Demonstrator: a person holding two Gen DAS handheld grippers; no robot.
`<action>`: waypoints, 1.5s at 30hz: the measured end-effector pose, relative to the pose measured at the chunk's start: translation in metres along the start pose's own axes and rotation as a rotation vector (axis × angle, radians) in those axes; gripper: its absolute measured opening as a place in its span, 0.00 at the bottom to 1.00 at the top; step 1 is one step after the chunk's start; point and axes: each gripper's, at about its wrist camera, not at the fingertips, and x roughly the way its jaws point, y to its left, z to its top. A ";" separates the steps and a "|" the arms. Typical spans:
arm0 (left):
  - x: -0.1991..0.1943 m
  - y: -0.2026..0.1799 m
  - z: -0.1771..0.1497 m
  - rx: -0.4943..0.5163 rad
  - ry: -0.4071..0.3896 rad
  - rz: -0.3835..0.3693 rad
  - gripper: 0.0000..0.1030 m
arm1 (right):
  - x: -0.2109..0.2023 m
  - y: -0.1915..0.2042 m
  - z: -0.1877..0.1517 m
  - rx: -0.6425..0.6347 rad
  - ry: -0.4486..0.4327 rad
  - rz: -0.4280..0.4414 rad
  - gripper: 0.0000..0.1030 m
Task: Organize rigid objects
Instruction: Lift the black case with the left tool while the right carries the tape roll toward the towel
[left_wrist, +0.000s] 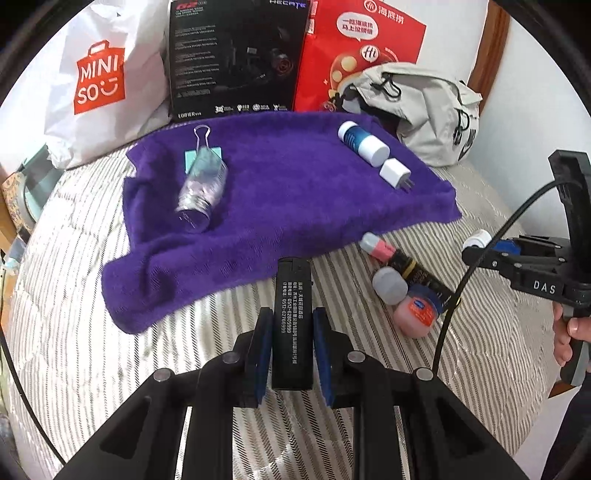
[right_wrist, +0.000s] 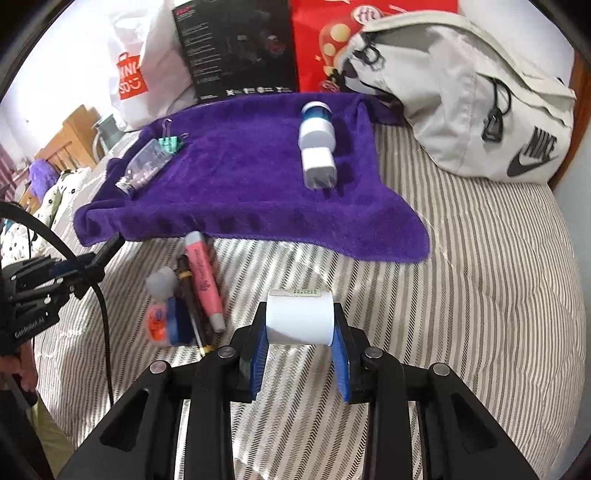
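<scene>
- Left gripper (left_wrist: 291, 343): blue pads clamped on a black lighter (left_wrist: 292, 317), held lengthwise along the fingers, white print facing up. It's off the striped bedspread (left_wrist: 92, 369), just short of the purple towel (left_wrist: 280, 192).
- Right gripper (right_wrist: 300, 339): pads pressed on both ends of a small white cylinder (right_wrist: 298, 316), prob. a bottle or roll, can't tell which. Also lifted, near the towel's front edge.
- Already on the towel: clear bottle (left_wrist: 201, 190) lying w/ a teal binder clip (left_wrist: 203, 155) touching its far end on the left; blue-and-white bottle (left_wrist: 362, 142) and a white plug adapter (left_wrist: 395, 173) just beside each other on the right.
- Not yet sorted, on the bedspread between the two grippers: pink tube (left_wrist: 376, 249), dark tube (left_wrist: 417, 269), grey cap (left_wrist: 389, 286), small pink jar w/ blue lid (left_wrist: 417, 312), all bunched and touching.
- Behind: white shopping bag (left_wrist: 99, 81), black box (left_wrist: 236, 59), red bag (left_wrist: 354, 40), grey backpack (right_wrist: 476, 99).
- Step, as I read it: mid-carry, both items heading for the towel.
- Next needs: move fwd over bare purple in the middle, lower till each rests, then release; the cylinder could roll, so set it gently.
</scene>
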 end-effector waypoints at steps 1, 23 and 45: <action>-0.001 0.001 0.002 -0.002 -0.005 0.002 0.20 | -0.001 0.001 0.002 -0.002 -0.002 0.004 0.30; 0.001 0.028 0.052 -0.031 -0.034 0.031 0.20 | 0.003 0.012 0.065 -0.046 -0.020 0.057 0.30; 0.058 0.041 0.092 -0.038 0.033 0.023 0.20 | 0.069 0.016 0.107 -0.094 0.085 0.062 0.30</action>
